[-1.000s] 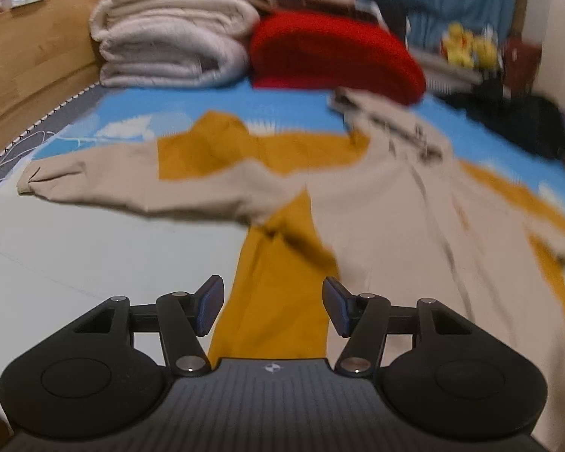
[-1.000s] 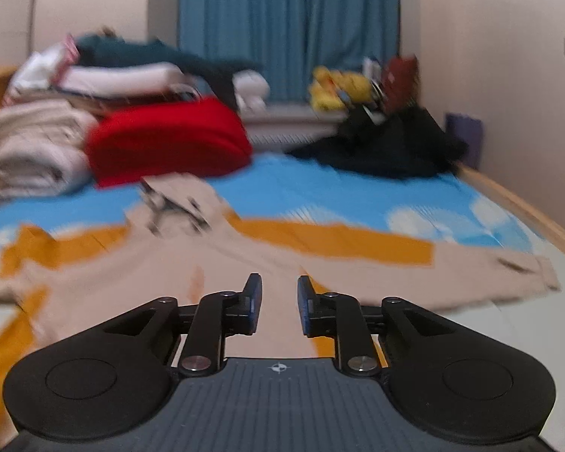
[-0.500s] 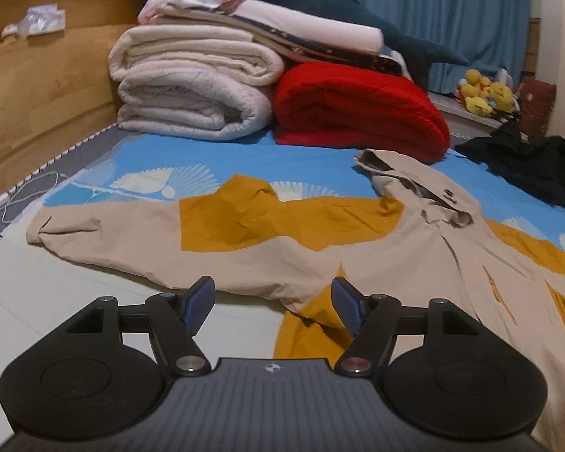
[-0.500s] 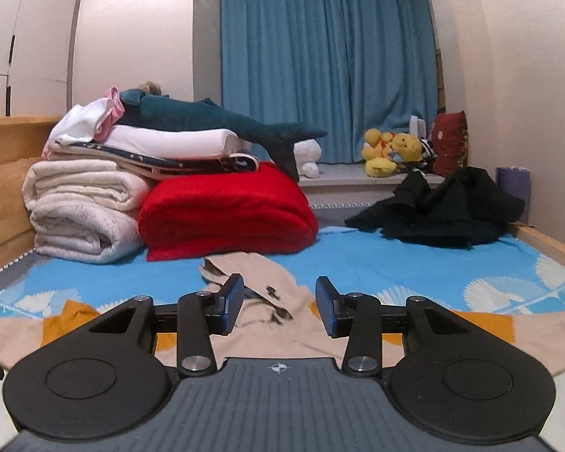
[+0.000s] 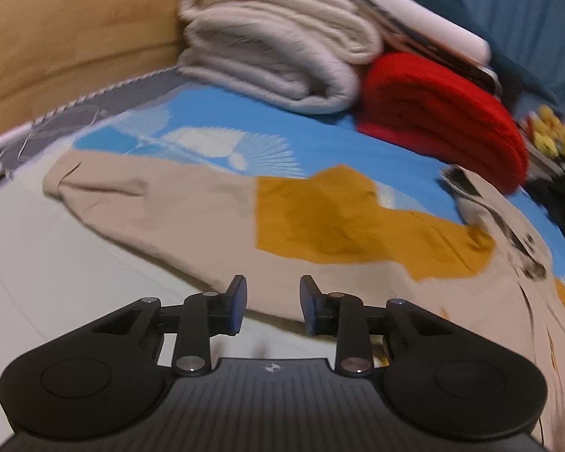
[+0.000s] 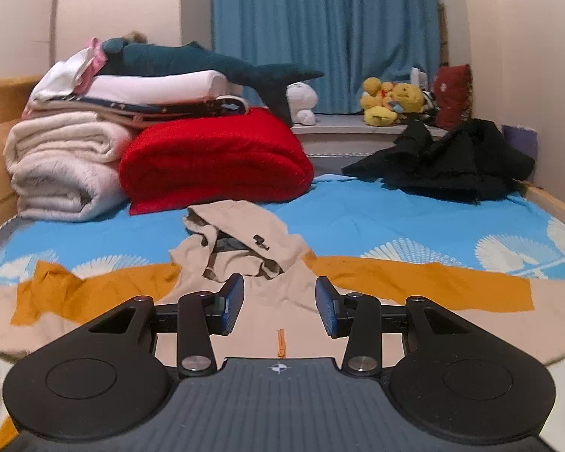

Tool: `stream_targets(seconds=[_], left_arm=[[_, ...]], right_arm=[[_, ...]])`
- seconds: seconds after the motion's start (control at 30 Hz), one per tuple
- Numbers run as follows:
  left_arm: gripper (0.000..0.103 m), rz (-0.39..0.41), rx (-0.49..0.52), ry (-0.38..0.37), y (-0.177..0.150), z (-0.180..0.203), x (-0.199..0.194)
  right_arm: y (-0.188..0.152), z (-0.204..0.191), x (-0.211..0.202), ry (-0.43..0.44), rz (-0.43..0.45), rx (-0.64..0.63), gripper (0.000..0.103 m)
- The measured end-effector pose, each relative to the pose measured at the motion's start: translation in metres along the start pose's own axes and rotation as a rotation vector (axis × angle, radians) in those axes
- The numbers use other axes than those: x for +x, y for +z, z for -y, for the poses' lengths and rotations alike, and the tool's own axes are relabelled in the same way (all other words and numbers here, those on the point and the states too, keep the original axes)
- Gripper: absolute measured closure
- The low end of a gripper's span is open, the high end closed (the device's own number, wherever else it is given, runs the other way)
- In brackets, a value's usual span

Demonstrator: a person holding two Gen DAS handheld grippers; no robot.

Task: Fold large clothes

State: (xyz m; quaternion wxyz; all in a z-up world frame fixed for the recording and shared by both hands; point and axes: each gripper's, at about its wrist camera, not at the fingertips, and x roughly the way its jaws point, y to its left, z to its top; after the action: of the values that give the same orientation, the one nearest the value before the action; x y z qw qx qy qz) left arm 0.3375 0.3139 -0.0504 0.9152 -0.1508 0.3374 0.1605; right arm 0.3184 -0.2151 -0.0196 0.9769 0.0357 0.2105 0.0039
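Bedding (image 5: 214, 113) and jacket (image 5: 192, 222) are smeared with blur.

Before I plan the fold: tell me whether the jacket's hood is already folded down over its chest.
No: in the right wrist view the hood lies spread on the blue sheet above the collar, away from the jacket chest.

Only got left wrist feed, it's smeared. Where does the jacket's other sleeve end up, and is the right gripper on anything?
Observer: The other sleeve lies spread flat toward the right side of the bed, mustard panel up.
Operator: Right gripper?
Observer: The right gripper is open, nothing between its fingers; it points at the chest just below the hood.
Operator: Zipper visible?
Observer: Yes, an orange zipper pull shows on the jacket front, centred under that gripper.
Operator: Anything else on the bed that side?
Observer: A crumpled black garment sits in the far right corner, apart from the jacket.
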Motion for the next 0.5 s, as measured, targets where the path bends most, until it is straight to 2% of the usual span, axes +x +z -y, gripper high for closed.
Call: stream_targets(seconds=[0.1, 0.17, 0.27, 0.37, 0.5], left_arm=[[0.071, 0.003, -0.064, 0.030, 0.008, -0.032, 0.022], [0.071, -0.007, -0.105, 0.047, 0.011, -0.052, 0.039], [0.060, -0.036, -0.203, 0.053, 0.016, -0.088, 0.063], [0.055, -0.028, -0.339, 0.076, 0.023, -0.125, 0.079], [0.042, -0.016, -0.485, 0.091, 0.030, -0.162, 0.097]], right_arm=[[-0.010, 0.001, 0.009, 0.024, -0.028, -0.005, 0.061], [-0.015, 0.000, 0.017, 0.018, -0.066, -0.013, 0.080], [-0.019, 0.000, 0.027, 0.031, -0.094, 0.001, 0.095], [-0.021, -0.004, 0.034, 0.053, -0.113, -0.006, 0.096], [-0.026, -0.009, 0.039, 0.093, -0.130, -0.038, 0.095]])
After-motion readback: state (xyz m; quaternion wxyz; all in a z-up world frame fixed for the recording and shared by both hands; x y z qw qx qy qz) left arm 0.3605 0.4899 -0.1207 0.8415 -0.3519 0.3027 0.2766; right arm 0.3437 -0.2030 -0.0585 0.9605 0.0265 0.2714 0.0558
